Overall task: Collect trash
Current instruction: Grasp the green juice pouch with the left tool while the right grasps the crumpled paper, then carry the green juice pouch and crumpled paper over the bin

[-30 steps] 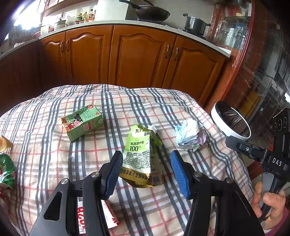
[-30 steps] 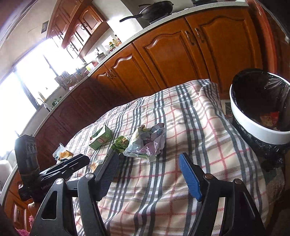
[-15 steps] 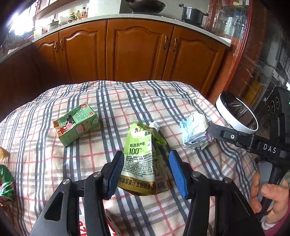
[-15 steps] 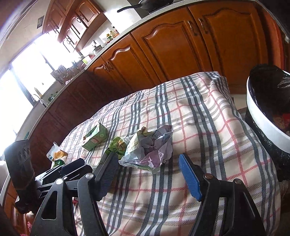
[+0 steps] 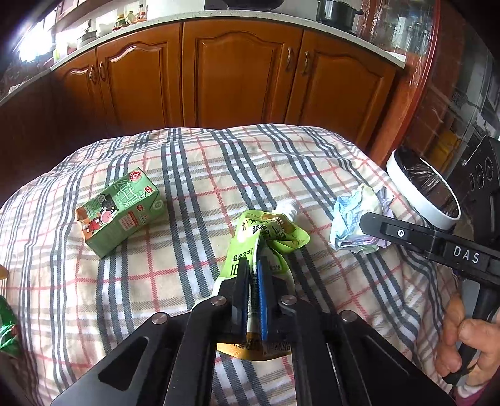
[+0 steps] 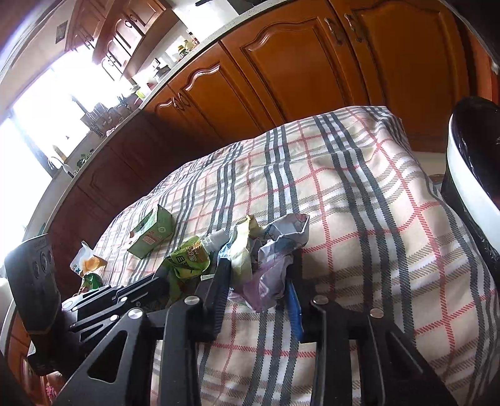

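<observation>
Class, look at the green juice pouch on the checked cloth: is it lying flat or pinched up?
Pinched up. The left gripper has just closed its jaws on the pouch, creasing its middle into a ridge.

tongs [image 5: 253, 281]: black frame | blue pads | silver screws | "DAS" lettering

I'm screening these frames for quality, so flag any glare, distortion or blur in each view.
Left wrist view: strong fisheye bending of the countertop, dark corners, blown-out patch top left; the juice pouch in the left gripper is sharp. Right wrist view: the window is fully blown out, leaving the cabinets beneath in shade; the crumpled paper stays legible.
</observation>
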`<state>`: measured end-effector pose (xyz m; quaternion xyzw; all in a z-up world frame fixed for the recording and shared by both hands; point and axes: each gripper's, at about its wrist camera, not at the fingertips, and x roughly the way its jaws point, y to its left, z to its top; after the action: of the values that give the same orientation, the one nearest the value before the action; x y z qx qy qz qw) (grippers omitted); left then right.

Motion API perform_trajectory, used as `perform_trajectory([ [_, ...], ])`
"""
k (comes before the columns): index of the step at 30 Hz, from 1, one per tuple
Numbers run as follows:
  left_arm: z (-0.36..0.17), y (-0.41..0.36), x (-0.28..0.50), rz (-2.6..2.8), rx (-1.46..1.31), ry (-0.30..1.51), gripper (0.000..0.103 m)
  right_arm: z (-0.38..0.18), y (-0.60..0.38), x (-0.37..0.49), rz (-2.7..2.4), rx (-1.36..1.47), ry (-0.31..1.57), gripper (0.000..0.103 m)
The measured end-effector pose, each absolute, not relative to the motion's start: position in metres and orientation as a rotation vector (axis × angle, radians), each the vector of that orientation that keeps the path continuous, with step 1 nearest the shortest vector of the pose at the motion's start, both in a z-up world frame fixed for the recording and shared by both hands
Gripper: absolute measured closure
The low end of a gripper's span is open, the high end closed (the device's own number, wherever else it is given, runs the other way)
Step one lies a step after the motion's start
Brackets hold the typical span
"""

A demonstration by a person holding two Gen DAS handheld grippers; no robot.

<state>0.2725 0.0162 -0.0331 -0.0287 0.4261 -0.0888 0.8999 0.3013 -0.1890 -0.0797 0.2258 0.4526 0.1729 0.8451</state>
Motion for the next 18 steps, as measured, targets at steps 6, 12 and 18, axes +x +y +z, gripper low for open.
perform_trajectory([
  [6,-0.022,0.015,0.26,-0.205,-0.087,0.838,0.102,-0.061,-0.202,0.286,0.369,0.483,0.904,0.075],
  [12,-0.005,0.0,0.251,-0.26,-0.092,0.804,0.102,-0.045,-0.227,0.269,0.344,0.483,0.866,0.075],
  [18,0.006,-0.022,0.247,-0.316,-0.076,0.785,0.102,-0.035,-0.256,0.251,0.293,0.478,0.84,0.075],
])
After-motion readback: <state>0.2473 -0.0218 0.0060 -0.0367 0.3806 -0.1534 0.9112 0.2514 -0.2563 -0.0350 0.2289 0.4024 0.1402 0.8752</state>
